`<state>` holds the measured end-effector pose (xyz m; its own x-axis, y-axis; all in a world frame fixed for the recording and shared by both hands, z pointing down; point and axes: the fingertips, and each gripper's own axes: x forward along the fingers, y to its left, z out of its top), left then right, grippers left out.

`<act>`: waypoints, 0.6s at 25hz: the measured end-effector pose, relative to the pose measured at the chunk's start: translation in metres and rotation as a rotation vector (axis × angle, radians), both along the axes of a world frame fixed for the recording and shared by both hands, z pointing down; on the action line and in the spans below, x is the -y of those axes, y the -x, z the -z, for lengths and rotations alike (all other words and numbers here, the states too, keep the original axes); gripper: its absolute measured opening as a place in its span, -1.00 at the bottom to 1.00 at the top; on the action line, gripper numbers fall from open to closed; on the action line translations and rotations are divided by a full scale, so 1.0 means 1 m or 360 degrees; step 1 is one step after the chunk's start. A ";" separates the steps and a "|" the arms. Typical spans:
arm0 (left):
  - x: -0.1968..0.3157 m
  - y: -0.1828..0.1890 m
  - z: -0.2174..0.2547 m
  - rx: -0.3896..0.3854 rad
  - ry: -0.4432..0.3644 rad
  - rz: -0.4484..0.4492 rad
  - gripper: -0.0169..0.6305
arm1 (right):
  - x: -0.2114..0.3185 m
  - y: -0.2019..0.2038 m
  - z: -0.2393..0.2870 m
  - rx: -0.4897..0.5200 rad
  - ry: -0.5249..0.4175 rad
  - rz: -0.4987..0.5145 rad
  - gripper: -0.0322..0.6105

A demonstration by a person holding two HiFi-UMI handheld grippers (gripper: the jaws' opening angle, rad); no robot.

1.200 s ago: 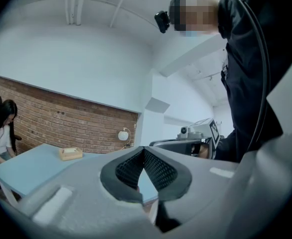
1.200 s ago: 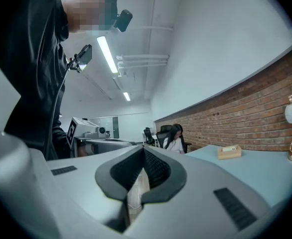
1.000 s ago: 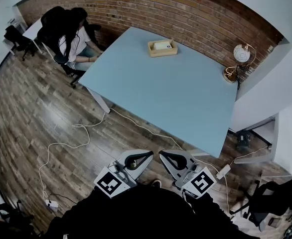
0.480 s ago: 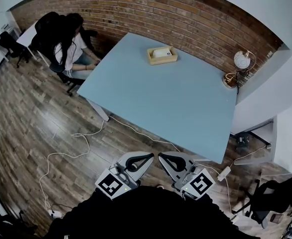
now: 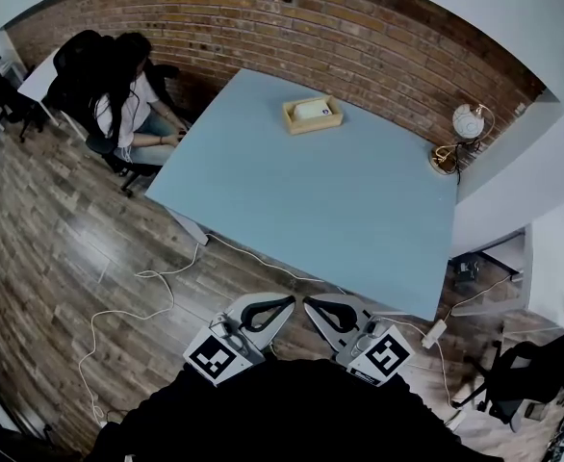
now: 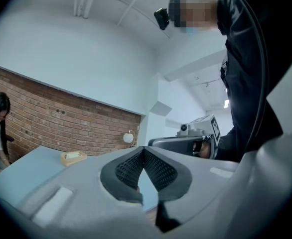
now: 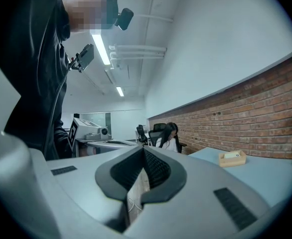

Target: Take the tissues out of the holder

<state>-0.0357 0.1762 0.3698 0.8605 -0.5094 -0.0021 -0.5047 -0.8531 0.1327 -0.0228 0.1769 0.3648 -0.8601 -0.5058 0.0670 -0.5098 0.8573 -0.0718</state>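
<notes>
Nearing the pale blue tabletop [image 5: 340, 219]
Left claw [image 5: 289, 302] and right claw [image 5: 308, 304], both closed and empty, have drawn nearer its front edge; the shallow wooden holder [image 5: 312, 125] of white tissues [image 5: 316, 110] waits by its far edge.

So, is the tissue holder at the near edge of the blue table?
No, the tissue holder stands near the far edge of the table, close to the brick wall.
</notes>
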 end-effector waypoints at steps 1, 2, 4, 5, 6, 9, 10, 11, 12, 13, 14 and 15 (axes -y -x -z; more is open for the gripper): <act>0.003 0.004 -0.001 0.0002 0.0002 -0.0007 -0.97 | 0.003 0.003 0.000 0.0004 0.0006 -0.0007 -0.89; 0.006 0.007 -0.001 0.0005 0.0003 -0.0013 -0.97 | 0.006 0.006 0.000 0.0005 0.0008 -0.0012 -0.89; 0.010 0.013 -0.002 0.0003 0.0004 -0.0026 -0.97 | 0.010 0.012 0.000 0.0003 0.0011 -0.0023 -0.89; 0.012 0.015 -0.001 -0.0002 0.0006 -0.0031 -0.97 | 0.012 0.014 -0.001 0.0001 0.0014 -0.0030 -0.89; 0.013 0.018 -0.001 -0.0007 0.0010 -0.0036 -0.97 | 0.014 0.016 -0.001 -0.0003 0.0016 -0.0038 -0.89; 0.017 0.026 -0.001 -0.0013 0.0017 -0.0048 -0.97 | 0.019 0.023 -0.002 -0.0005 0.0020 -0.0064 -0.89; 0.018 0.029 -0.001 -0.0015 0.0012 -0.0051 -0.97 | 0.019 0.024 -0.002 0.0002 0.0026 -0.0075 -0.89; 0.018 0.031 -0.001 -0.0018 0.0006 -0.0051 -0.97 | 0.020 0.025 -0.003 0.0009 0.0037 -0.0083 -0.89; 0.020 0.033 -0.001 -0.0021 0.0002 -0.0049 -0.97 | 0.020 0.025 -0.003 0.0015 0.0049 -0.0087 -0.89; 0.021 0.034 -0.002 -0.0024 0.0008 -0.0046 -0.97 | 0.020 0.025 -0.004 0.0020 0.0059 -0.0089 -0.89; 0.022 0.034 -0.002 -0.0024 0.0019 -0.0043 -0.97 | 0.021 0.025 -0.004 0.0023 0.0064 -0.0090 -0.89; 0.023 0.034 -0.003 -0.0022 0.0024 -0.0043 -0.97 | 0.021 0.024 -0.004 0.0024 0.0066 -0.0090 -0.89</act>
